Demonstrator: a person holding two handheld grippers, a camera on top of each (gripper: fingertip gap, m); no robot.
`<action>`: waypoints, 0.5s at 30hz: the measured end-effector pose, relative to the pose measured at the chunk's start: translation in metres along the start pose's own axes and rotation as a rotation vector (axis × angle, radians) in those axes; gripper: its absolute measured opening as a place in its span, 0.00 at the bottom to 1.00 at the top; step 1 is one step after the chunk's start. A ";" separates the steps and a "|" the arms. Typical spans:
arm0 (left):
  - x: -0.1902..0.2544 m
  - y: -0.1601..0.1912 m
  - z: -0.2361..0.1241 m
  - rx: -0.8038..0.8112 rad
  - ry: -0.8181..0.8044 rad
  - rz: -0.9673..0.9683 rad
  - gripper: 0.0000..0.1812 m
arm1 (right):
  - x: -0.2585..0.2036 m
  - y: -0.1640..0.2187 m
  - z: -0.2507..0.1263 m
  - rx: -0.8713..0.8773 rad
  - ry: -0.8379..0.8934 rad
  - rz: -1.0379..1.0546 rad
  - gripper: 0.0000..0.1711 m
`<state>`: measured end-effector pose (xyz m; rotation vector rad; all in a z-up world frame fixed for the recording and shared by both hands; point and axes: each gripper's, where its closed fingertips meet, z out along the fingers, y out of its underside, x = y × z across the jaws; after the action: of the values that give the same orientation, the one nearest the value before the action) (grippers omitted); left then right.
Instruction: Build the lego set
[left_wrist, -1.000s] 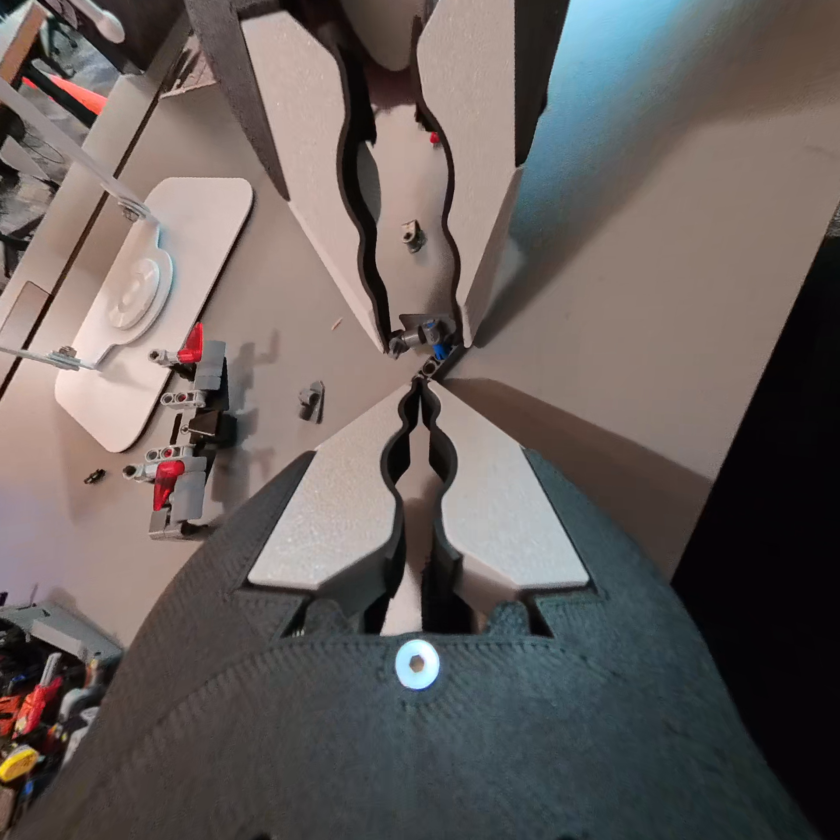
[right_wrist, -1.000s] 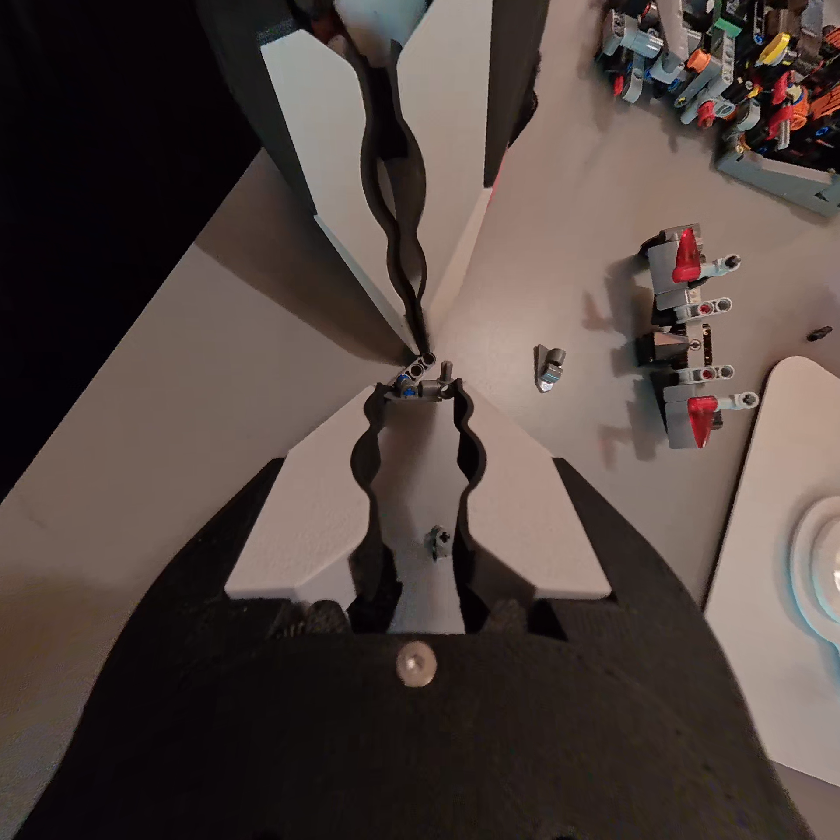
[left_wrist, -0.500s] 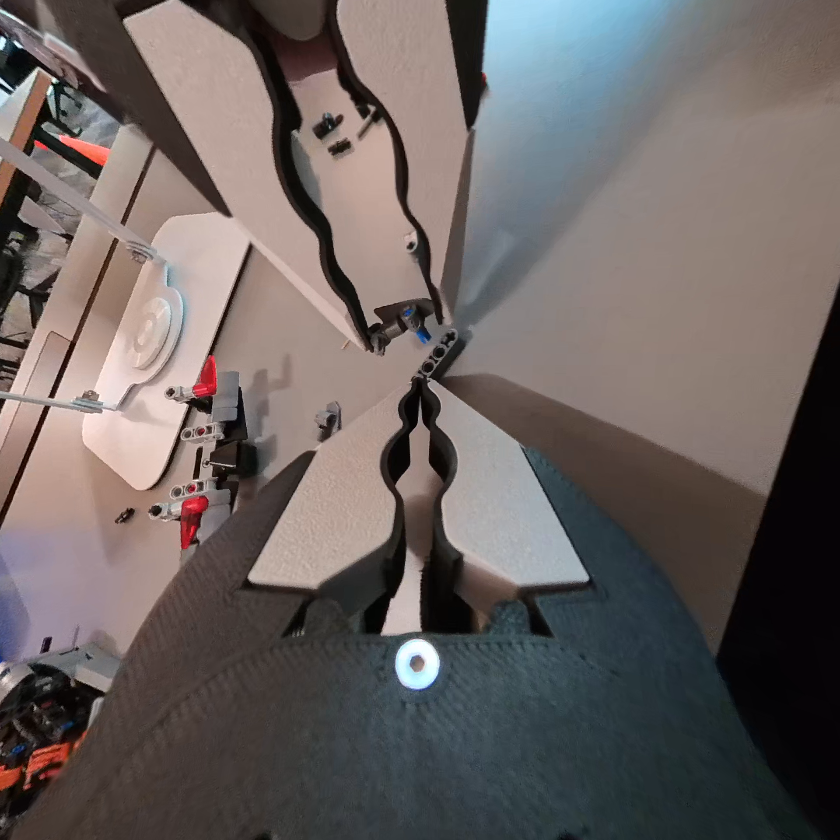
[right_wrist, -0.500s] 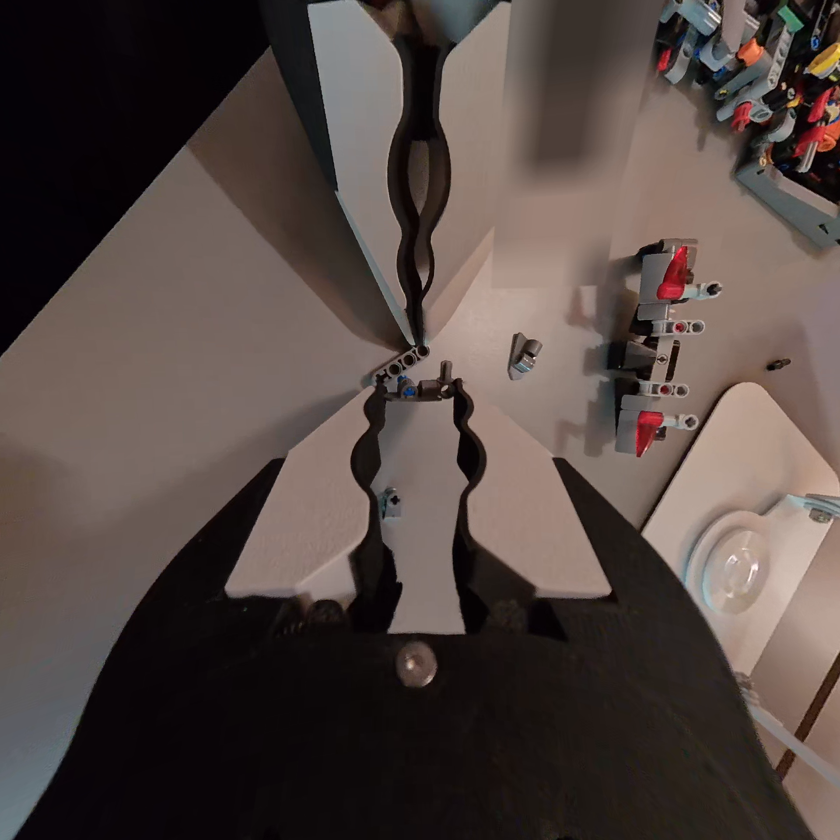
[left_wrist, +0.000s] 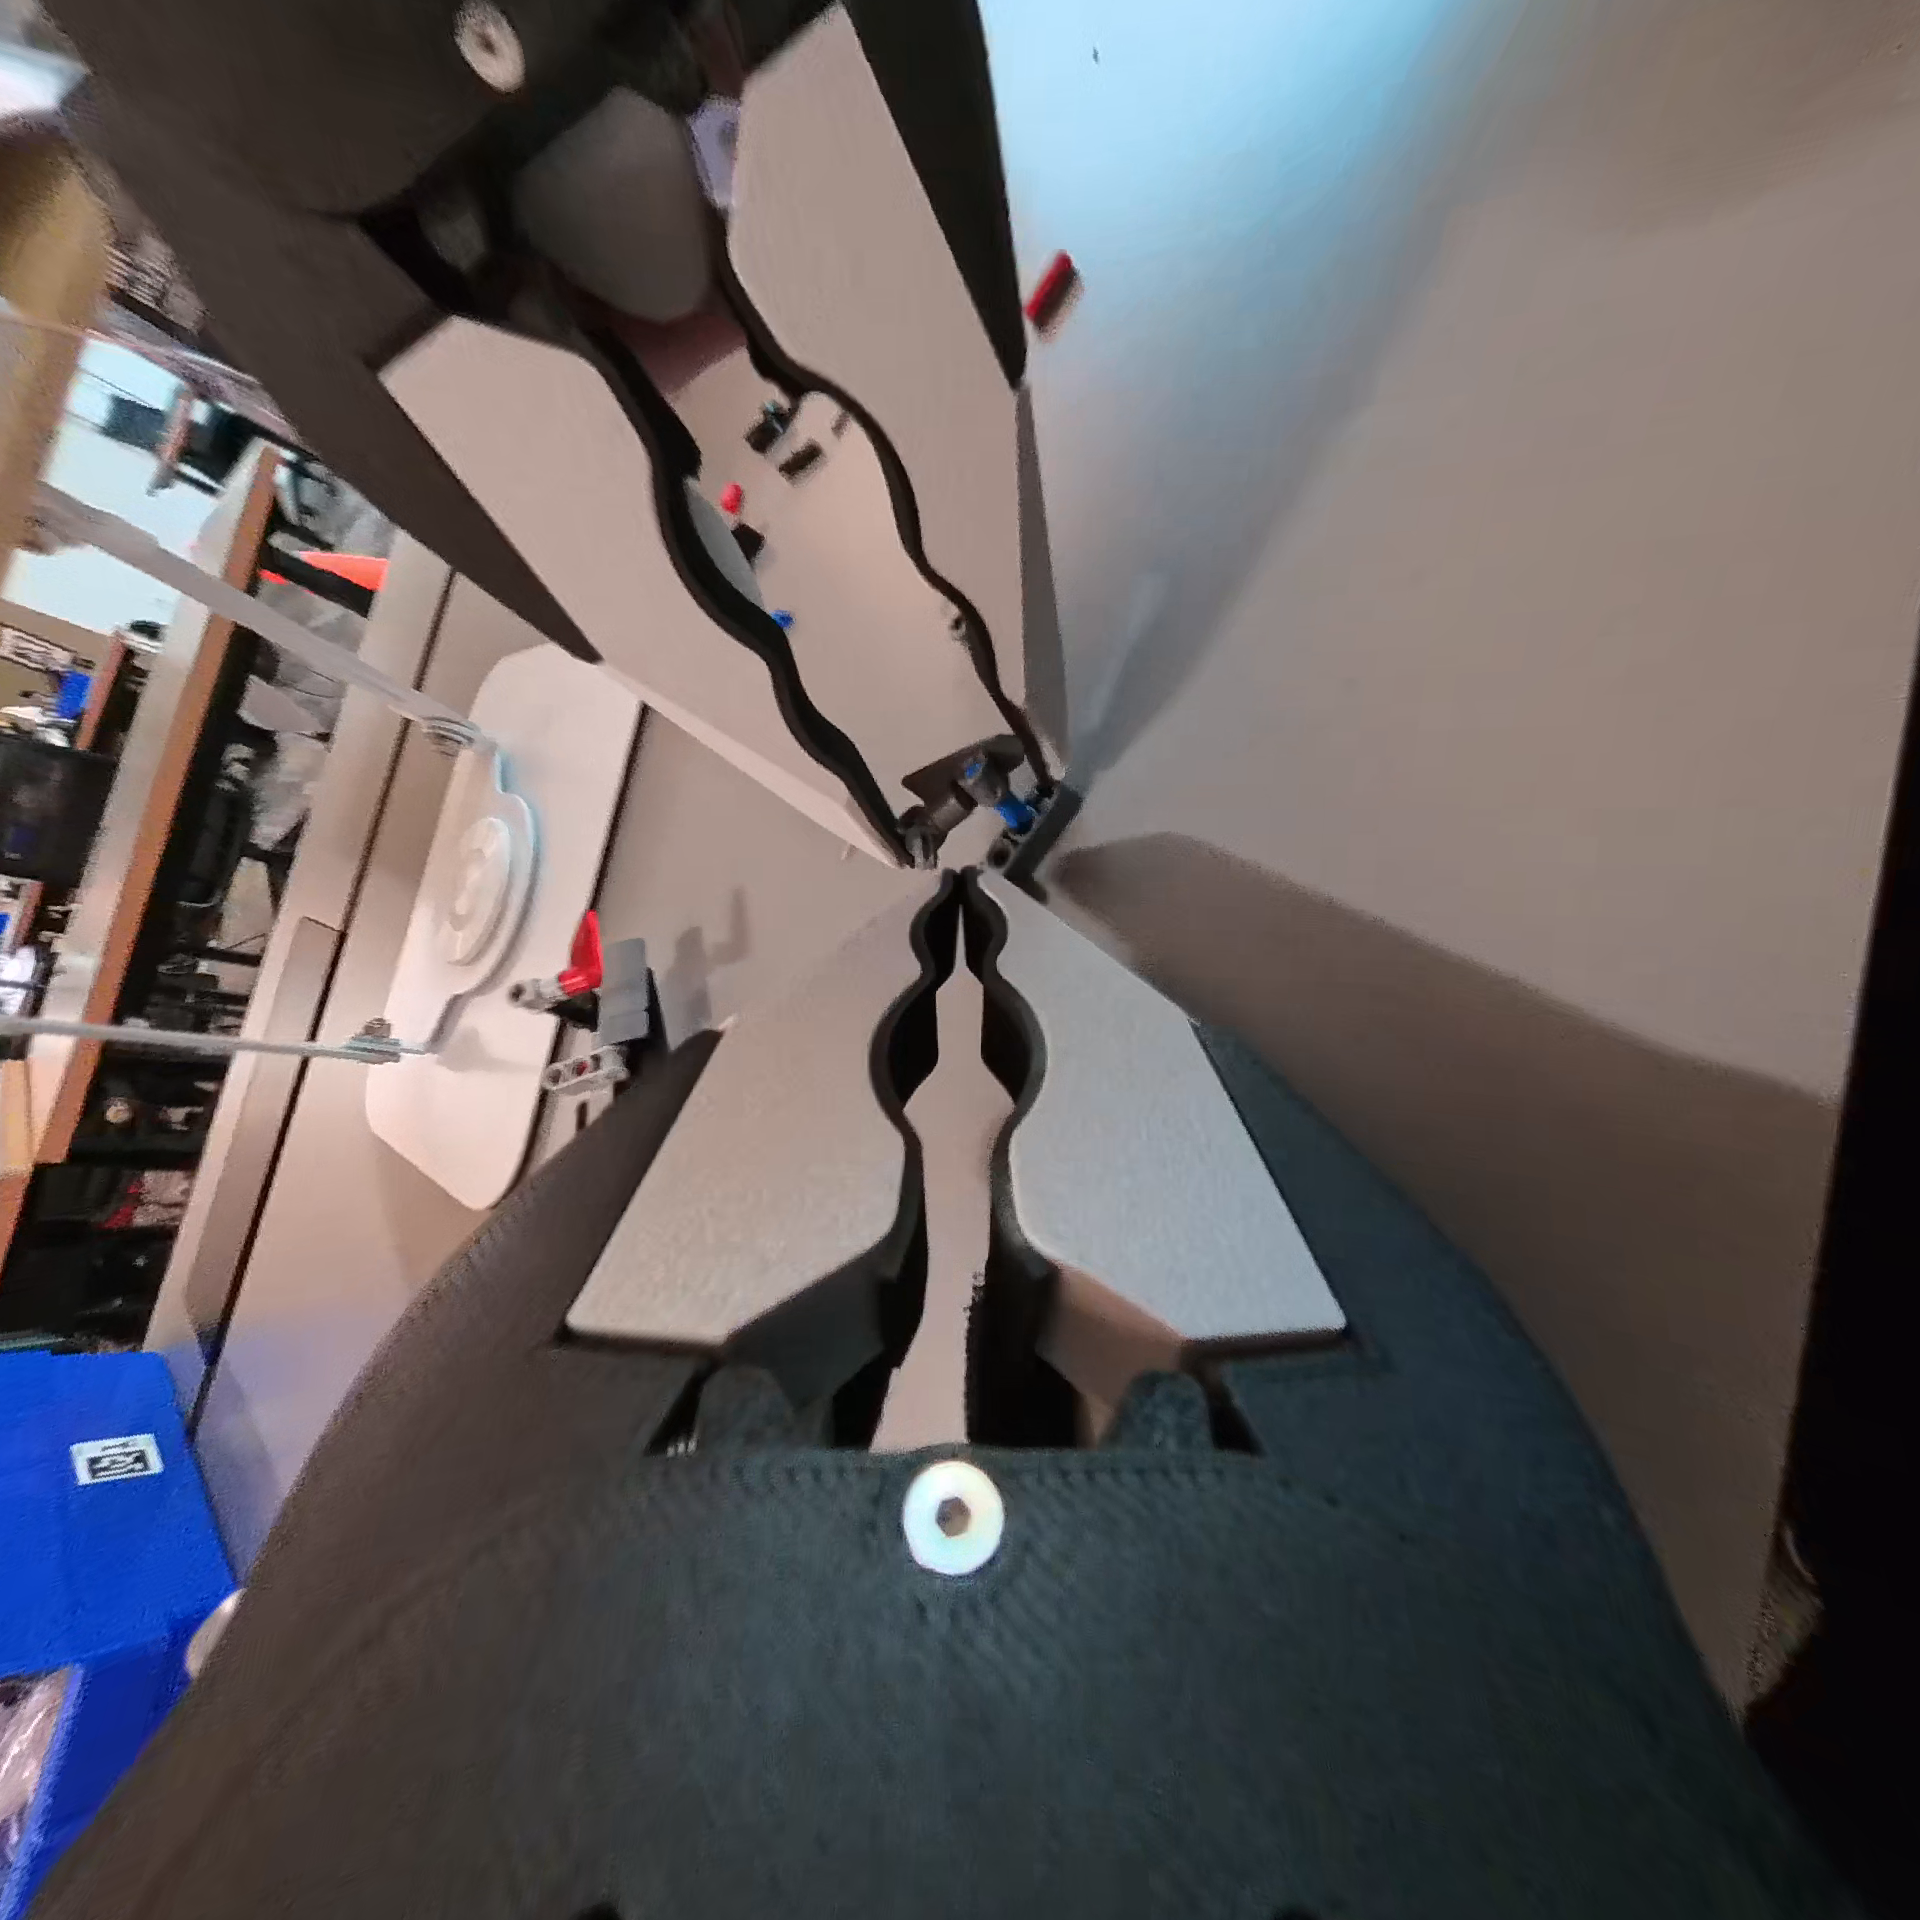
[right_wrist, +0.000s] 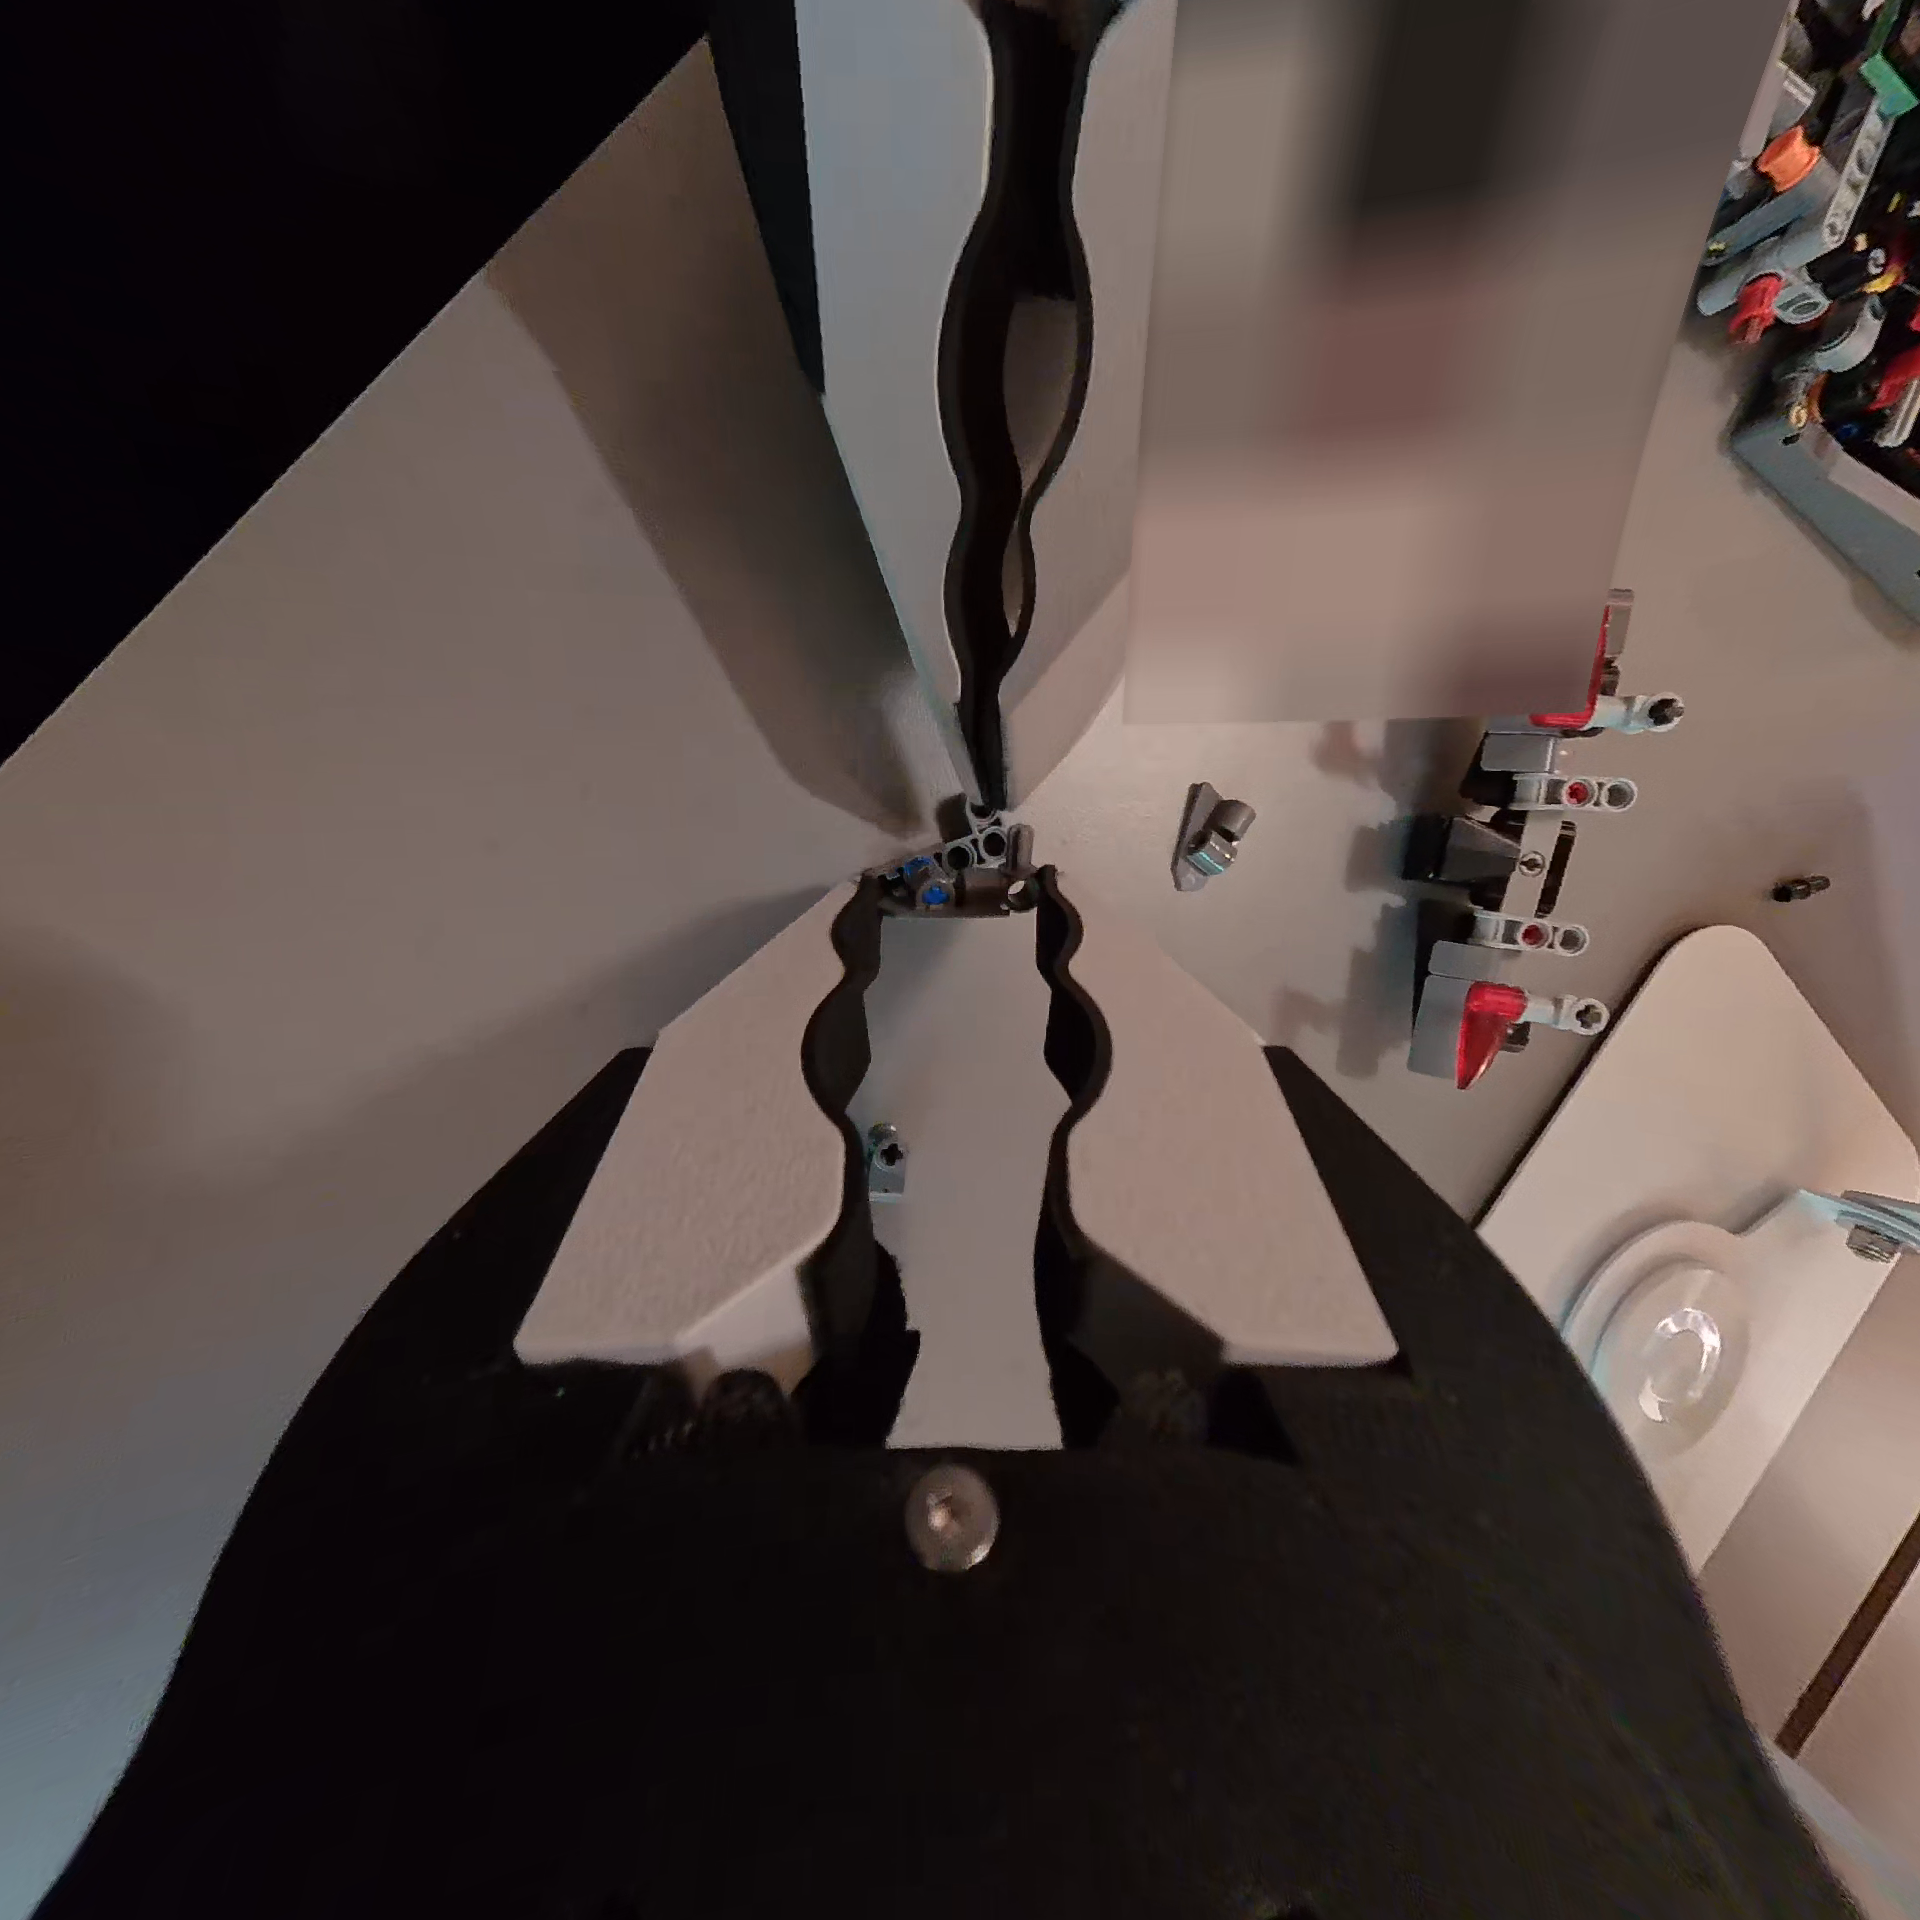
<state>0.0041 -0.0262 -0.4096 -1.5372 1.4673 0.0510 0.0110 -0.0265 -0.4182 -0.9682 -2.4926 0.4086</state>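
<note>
My left gripper (left_wrist: 961, 881) is shut on a short dark grey beam with holes (left_wrist: 1031, 840). My right gripper (right_wrist: 954, 888) is shut on a small grey assembly with blue pins (right_wrist: 951, 891), its fingers held apart by the piece. The two grippers meet tip to tip above the table. The beam (right_wrist: 982, 826) rests against the top of the assembly. In the left wrist view the right gripper (left_wrist: 961, 821) comes in from above with the assembly (left_wrist: 961, 795). In the right wrist view the left gripper (right_wrist: 982, 795) comes in from above.
A part-built grey and black model with red wedges (right_wrist: 1496, 904) lies on the table to the right. A small grey piece (right_wrist: 1210, 836) lies near it and another (right_wrist: 886, 1158) lies under my right fingers. A tray of loose parts (right_wrist: 1766, 436) is at the far right. A white stand base (right_wrist: 1714, 1143) is nearby, and a blue bin (left_wrist: 94, 1507) sits off the table.
Both grippers have tilted and moved closer to each other. The beam has swung from beside the assembly to sit against its top. Both grips are unchanged.
</note>
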 end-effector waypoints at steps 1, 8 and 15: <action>-0.002 -0.004 -0.003 0.017 -0.018 -0.002 0.00 | 0.001 0.000 0.000 -0.002 -0.001 -0.001 0.16; -0.012 -0.001 0.000 0.001 -0.079 0.007 0.00 | 0.003 0.003 0.002 -0.029 -0.016 -0.027 0.16; -0.014 0.010 -0.004 -0.058 -0.090 -0.064 0.00 | 0.007 0.001 -0.005 -0.018 -0.006 -0.023 0.16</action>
<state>-0.0098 -0.0157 -0.4050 -1.6069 1.3558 0.1237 0.0091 -0.0198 -0.4128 -0.9460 -2.5142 0.3836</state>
